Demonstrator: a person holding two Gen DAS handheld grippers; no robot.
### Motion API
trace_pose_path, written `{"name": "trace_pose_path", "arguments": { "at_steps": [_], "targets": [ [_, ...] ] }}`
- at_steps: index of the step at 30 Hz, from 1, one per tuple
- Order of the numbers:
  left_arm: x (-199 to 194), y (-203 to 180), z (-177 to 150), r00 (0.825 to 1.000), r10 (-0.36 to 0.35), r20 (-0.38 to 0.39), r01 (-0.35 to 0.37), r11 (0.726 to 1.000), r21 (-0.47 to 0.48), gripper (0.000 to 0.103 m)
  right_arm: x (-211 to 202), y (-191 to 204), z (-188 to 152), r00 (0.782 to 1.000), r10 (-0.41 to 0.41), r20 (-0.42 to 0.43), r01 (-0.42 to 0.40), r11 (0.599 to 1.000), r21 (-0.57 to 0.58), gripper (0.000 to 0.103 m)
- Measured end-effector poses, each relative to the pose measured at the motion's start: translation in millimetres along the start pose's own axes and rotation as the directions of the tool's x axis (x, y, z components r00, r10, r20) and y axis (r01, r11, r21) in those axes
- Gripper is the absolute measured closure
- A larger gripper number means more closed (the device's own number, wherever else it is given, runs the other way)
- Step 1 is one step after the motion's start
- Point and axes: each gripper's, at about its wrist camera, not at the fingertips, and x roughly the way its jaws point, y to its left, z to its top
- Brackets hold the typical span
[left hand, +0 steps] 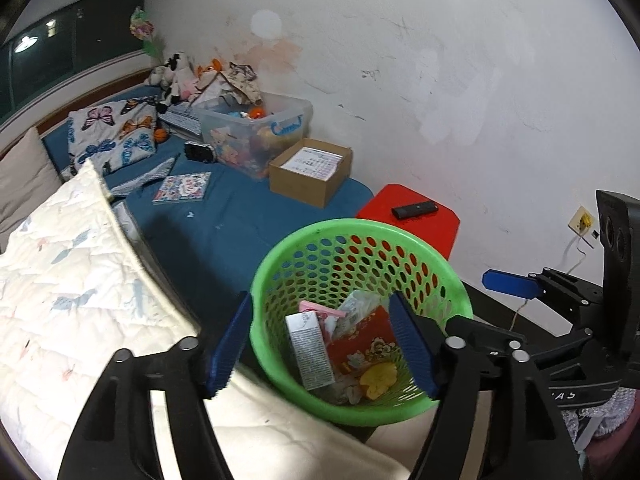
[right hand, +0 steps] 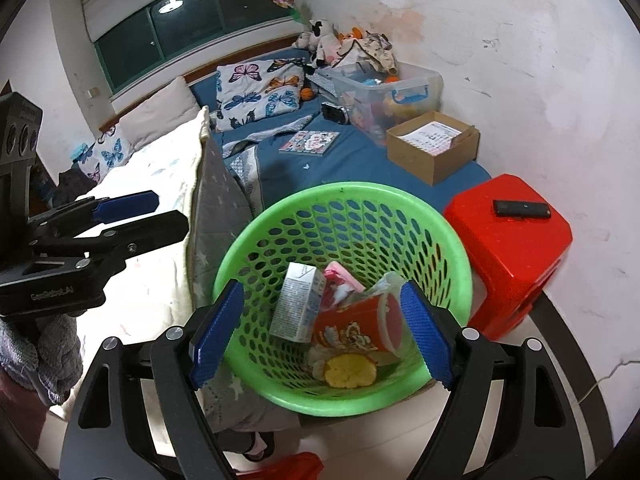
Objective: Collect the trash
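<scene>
Green basket (right hand: 340,208) sits on the floor right by the bed (right hand: 360,164), at its foot corner, w/ the red stool (right hand: 516,248) just beside it on the other side. Good spot, I think: trash from the bed only has to go a short way.

Trash is inside the basket, at the bottom: a white carton (right hand: 296,304) leaning on the wall, a red cup (right hand: 356,328) lying on its side, a pink packet (right hand: 340,280), a yellow chip (right hand: 348,370).

Both tongs hang above the basket, tilted down at it. Left gripper (left hand: 324,348) is wide, nothing between the blue pads. Right gripper (right hand: 320,332) is wide too, nothing held. Looks like stuff gets dropped from here.

Room to move: the basket rim is open on top, no lid. The white quilt (left hand: 80,280) hangs over the bed edge & touches the basket side, so the left tongs have less room there. Stool side is tight too. Straight up is free.

Still on the bed: a sticker book (right hand: 310,142), a cardboard box (right hand: 432,156), a toy bin (right hand: 384,92). Can't tell if any is trash.
</scene>
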Motion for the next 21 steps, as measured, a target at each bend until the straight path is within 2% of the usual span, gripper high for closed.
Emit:
{"name": "trace_pose_path", "arguments": {
  "at_steps": [2, 4, 9, 12, 21],
  "targets": [
    [-8, 4, -3, 1.000, 0.007, 0.011, -0.007, 1.000, -0.005, 0.031, -1, 3, 0, 1.000, 0.004, 0.000, -0.004, 1.000, -0.001, 0.020],
    [-16, 8, -7, 1.000, 0.020, 0.019, -0.019, 1.000, -0.013, 0.024, -2, 8, -1, 1.000, 0.015, -0.003, -0.015, 1.000, -0.004, 0.019],
    [-34, 22, -16, 0.998, 0.053, 0.038, -0.052, 0.998, -0.046, 0.017, -3, 21, -2, 1.000, 0.022, -0.005, -0.022, 1.000, -0.020, 0.017],
    [-43, 30, -22, 0.994, 0.094, 0.047, -0.091, 0.993, -0.070, 0.011, -3, 30, -3, 0.999, 0.031, -0.010, -0.031, 0.999, -0.020, 0.017],
    [-71, 66, -44, 0.974, 0.226, 0.028, -0.220, 0.964, -0.146, 0.010, -3, 57, -2, 0.999, 0.045, -0.015, -0.046, 0.999, -0.027, 0.012]
  ]
}}
